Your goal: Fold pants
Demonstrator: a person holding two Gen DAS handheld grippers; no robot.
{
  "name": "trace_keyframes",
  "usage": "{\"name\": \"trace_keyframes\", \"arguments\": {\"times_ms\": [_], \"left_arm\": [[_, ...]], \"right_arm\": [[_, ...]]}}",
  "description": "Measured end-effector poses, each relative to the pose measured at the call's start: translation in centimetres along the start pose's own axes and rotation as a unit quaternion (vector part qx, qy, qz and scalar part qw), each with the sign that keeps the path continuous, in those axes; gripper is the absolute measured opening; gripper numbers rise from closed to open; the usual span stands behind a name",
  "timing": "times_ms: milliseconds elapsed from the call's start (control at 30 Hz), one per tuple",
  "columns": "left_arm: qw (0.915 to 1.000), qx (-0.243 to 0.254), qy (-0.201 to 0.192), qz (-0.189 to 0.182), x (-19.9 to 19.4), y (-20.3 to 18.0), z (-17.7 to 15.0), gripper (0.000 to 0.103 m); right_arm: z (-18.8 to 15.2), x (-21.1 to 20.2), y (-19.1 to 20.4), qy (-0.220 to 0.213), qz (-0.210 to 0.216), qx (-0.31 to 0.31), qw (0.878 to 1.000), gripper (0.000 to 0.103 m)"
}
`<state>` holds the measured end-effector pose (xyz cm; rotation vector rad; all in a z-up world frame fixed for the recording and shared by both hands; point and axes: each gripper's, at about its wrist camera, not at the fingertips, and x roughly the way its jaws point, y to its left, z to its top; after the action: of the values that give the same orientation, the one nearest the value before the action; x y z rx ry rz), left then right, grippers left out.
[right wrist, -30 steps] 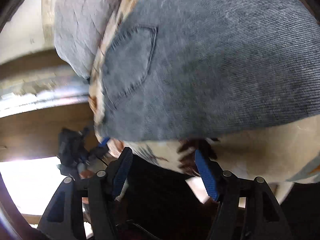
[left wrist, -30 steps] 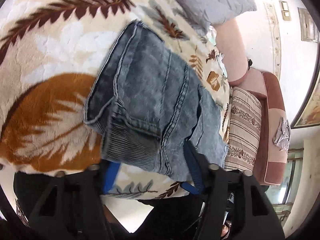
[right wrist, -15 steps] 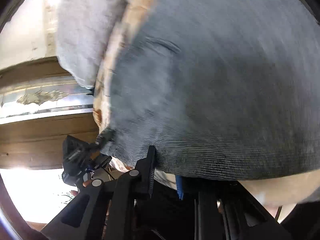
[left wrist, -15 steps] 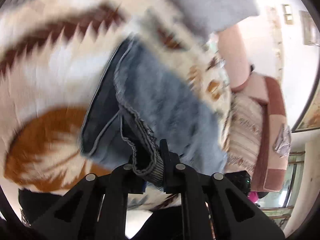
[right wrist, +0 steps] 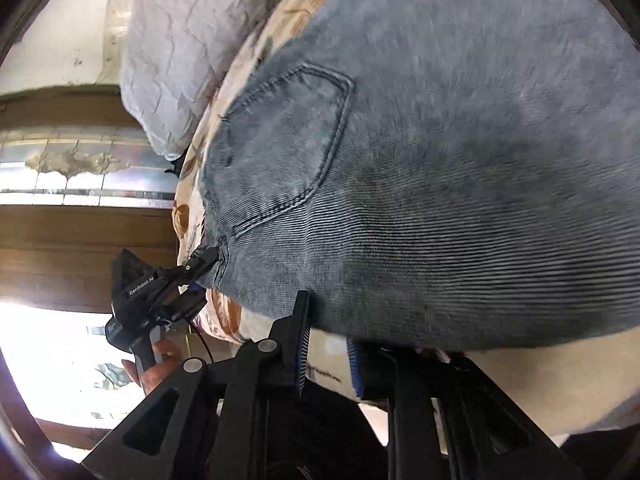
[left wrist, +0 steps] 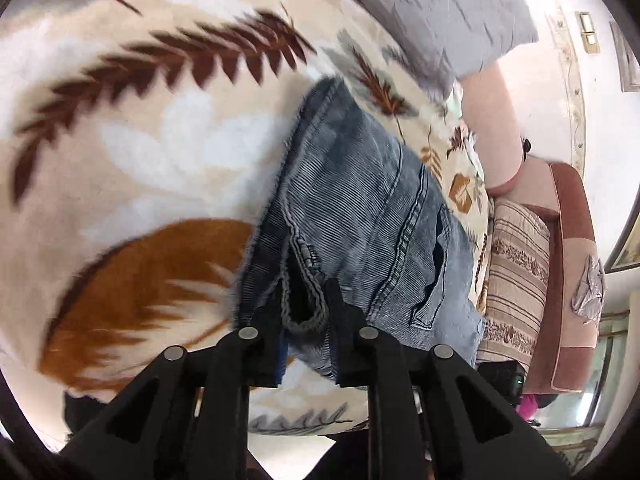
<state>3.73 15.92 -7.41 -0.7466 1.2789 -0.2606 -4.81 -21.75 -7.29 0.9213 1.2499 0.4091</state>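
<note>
I saw a bed covered by a cream leaf-patterned blanket (left wrist: 160, 160); the folded denim pants (left wrist: 360, 208) and a grey pillow (left wrist: 448, 12) lay on it.

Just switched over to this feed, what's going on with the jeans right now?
A person is folding a pair of blue jeans on a leaf-print blanket with two handheld grippers. The left gripper is pinching the ribbed hem edge nearest it. The right gripper sits at the near edge by the back pocket, its fingers narrowly apart; whether it grips the cloth cannot be told. The jeans lie bunched, not yet neatly folded.
</note>
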Motion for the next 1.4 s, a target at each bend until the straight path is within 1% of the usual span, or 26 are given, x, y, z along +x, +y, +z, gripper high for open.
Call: {"name": "trace_keyframes", "arguments": {"times_ms": [33,100,167,233,267,333,367,467,533,633,667,700,733,800,867,933,967,1000,1067,1167,1233,1267,1300,1333,1367,1400], "left_arm": [[0.9999,0.007,-0.007,0.004,-0.6,-0.1,-0.1,0.024],[0.9998,0.012,-0.014,0.0,-1.4,-0.1,-0.4,0.048],[0.9997,0.01,-0.015,-0.014,-1.5,-0.2,-0.8,0.057],[0.9998,0.013,-0.012,-0.005,-1.2,-0.5,-1.0,0.059],[0.9998,0.015,-0.011,0.003,-0.9,-0.9,-1.0,0.06],[0.9998,0.012,-0.009,0.013,-0.4,-1.1,-1.0,0.061],[0.9998,0.009,-0.008,0.014,-0.2,-1.2,-0.9,0.063],[0.9996,0.008,-0.01,0.026,0.0,-1.8,-1.0,0.066],[0.999,0.015,-0.012,0.041,0.0,-2.4,-1.1,0.067],[0.9968,0.026,-0.012,0.075,0.3,-3.4,-0.9,0.065],[0.9955,0.027,-0.015,0.089,0.3,-3.7,-0.9,0.052],[0.9944,0.031,-0.02,0.1,-0.1,-4.1,-0.9,0.038],[0.9937,0.038,-0.024,0.102,-0.5,-4.5,-0.9,0.035],[0.9916,0.05,-0.032,0.115,-1.0,-5.0,-1.0,0.035],[0.9846,0.063,-0.027,0.161,0.0,-4.9,-0.9,0.035],[0.9782,0.064,-0.01,0.197,1.6,-4.1,-0.9,0.034],[0.9767,0.069,-0.016,0.202,1.7,-4.0,-1.1,0.034],[0.9743,0.08,-0.024,0.209,1.5,-4.4,-1.3,0.034],[0.9688,0.105,-0.016,0.224,1.0,-5.1,-1.7,0.034],[0.9667,0.135,-0.016,0.217,-0.7,-5.9,-2.5,0.034],[0.9638,0.171,-0.034,0.202,-2.6,-7.1,-3.4,0.035],[0.962,0.19,-0.039,0.192,-3.2,-8.0,-3.8,0.039],[0.9583,0.216,-0.042,0.183,-3.7,-9.4,-4.3,0.049],[0.9519,0.245,-0.045,0.178,-4.0,-11.0,-4.9,0.055],[0.9459,0.269,-0.048,0.175,-3.8,-12.5,-5.3,0.065],[0.9385,0.295,-0.047,0.172,-3.4,-14.4,-5.8,0.071]], "right_arm": [[0.0,-0.8,0.1,-0.009,-0.008,-0.005,1.0,0.028],[0.1,-3.1,-0.6,-0.038,-0.027,-0.002,0.999,0.038],[0.0,-6.6,-2.9,-0.087,-0.043,0.03,0.995,0.039],[-0.3,-9.9,-5.5,-0.132,-0.057,0.066,0.987,0.04],[-0.7,-12.5,-7.5,-0.169,-0.07,0.095,0.979,0.042],[-1.4,-16.3,-10.5,-0.218,-0.092,0.139,0.962,0.044],[-2.0,-19.1,-12.6,-0.257,-0.101,0.171,0.946,0.045],[-2.9,-23.8,-16.8,-0.325,-0.112,0.223,0.912,0.048],[-2.7,-25.1,-18.0,-0.35,-0.108,0.24,0.899,0.048],[-1.7,-26.2,-19.6,-0.357,-0.113,0.238,0.896,0.045],[-0.9,-26.0,-19.6,-0.353,-0.123,0.232,0.898,0.039],[-0.6,-26.3,-19.5,-0.352,-0.128,0.224,0.9,0.007],[-0.4,-26.9,-19.0,-0.355,-0.132,0.209,0.902,0.007],[-1.0,-28.3,-16.6,-0.384,-0.157,0.158,0.896,0.007],[-1.7,-28.6,-15.8,-0.382,-0.189,0.134,0.895,0.007],[-1.8,-27.8,-17.3,-0.359,-0.208,0.15,0.897,0.008],[-2.1,-27.0,-19.1,-0.336,-0.218,0.172,0.9,0.008],[-2.5,-26.7,-20.2,-0.331,-0.212,0.184,0.901,0.005],[-3.2,-26.9,-20.5,-0.345,-0.195,0.187,0.899,0.011],[-4.0,-28.3,-19.5,-0.358,-0.186,0.178,0.898,0.028],[-4.9,-29.4,-18.8,-0.378,-0.185,0.174,0.89,0.048],[-5.6,-29.9,-18.6,-0.388,-0.188,0.175,0.885,0.051],[-6.3,-30.4,-18.7,-0.394,-0.189,0.177,0.882,0.052],[-6.9,-30.6,-19.0,-0.398,-0.186,0.18,0.88,0.052],[-7.4,-30.6,-19.5,-0.399,-0.179,0.185,0.88,0.052],[-7.5,-30.4,-20.0,-0.397,-0.172,0.19,0.881,0.052]]}}
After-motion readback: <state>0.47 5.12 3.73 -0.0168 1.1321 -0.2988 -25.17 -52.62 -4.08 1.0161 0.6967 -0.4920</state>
